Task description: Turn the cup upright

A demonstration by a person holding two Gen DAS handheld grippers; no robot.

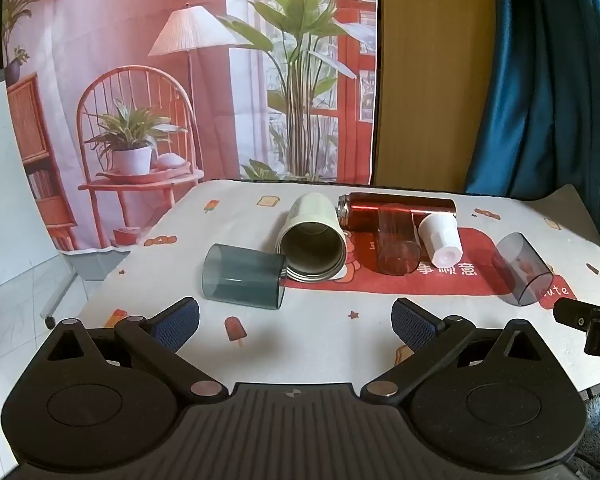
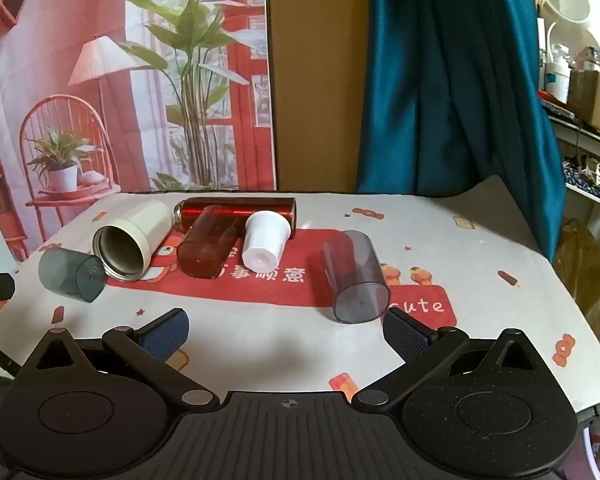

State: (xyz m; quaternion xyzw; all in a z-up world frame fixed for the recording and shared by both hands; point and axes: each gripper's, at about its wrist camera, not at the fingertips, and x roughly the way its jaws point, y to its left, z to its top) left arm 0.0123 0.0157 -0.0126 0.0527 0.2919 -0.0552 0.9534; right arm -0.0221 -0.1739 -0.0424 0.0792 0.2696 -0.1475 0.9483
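While cups lie toppled, printed tablecloth [image 2: 260, 344] meets teal curtain [image 2: 452, 80].

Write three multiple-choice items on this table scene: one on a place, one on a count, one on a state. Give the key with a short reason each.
1. Where does the dark teal cup lie?
A. at the left end of the row
B. between the red bottle and the white cup
C. on the floor

2. How many vessels lie on the tablecloth?
A. three
B. six
C. nine

3. How is the left gripper?
A. shut on a cup
B. open, holding nothing
C. out of view

Key: A, it lies left of the cream tumbler; B, six can be counted on the cloth; B, its jaws stand wide apart over bare cloth.
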